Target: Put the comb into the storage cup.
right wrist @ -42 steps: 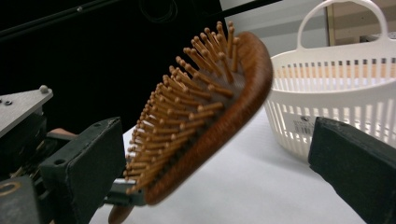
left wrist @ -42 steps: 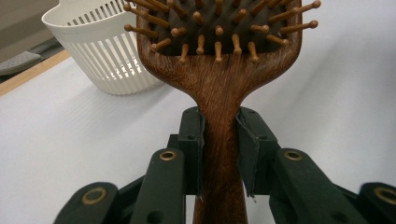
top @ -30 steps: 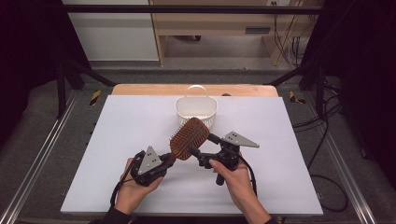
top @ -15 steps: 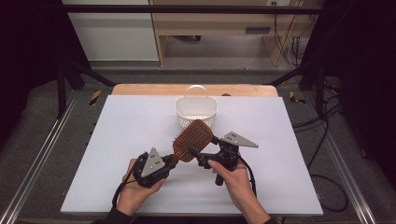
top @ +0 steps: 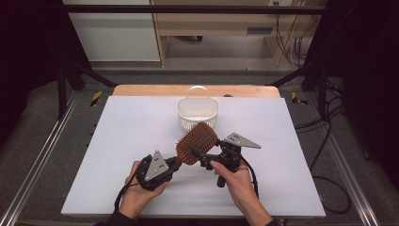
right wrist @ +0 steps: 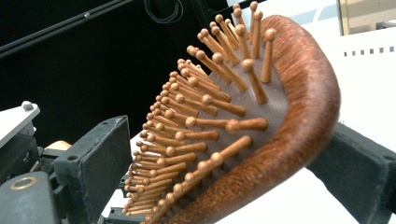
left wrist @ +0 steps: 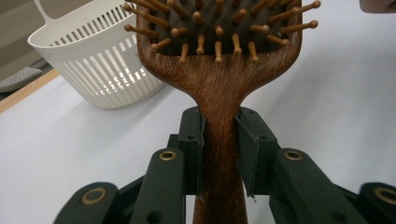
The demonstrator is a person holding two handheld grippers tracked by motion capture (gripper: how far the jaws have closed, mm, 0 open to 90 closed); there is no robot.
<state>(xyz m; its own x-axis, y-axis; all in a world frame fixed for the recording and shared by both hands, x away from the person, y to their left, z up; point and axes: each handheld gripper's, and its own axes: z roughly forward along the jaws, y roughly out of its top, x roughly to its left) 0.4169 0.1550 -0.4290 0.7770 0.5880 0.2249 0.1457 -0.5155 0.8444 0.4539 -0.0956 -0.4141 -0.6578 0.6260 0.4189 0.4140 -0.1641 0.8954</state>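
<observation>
Above table: 1 hairbrush [top: 196,142], 1 basket [top: 197,112], 2 grippers.

Wooden bench [top: 221,21] behind (dark room).

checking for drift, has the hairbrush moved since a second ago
Yes, slightly: the hairbrush has shifted toward the near table edge, its head overlapping the white basket less.

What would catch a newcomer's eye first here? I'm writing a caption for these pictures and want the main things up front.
A wooden paddle hairbrush with wooden pins, held up above the near middle of the white table. The left gripper is shut on its handle, while the right gripper's jaws stand on either side of the brush head, one at the pins and one at the back. Behind it, a white slotted basket with a handle stands towards the table's far edge.
</observation>
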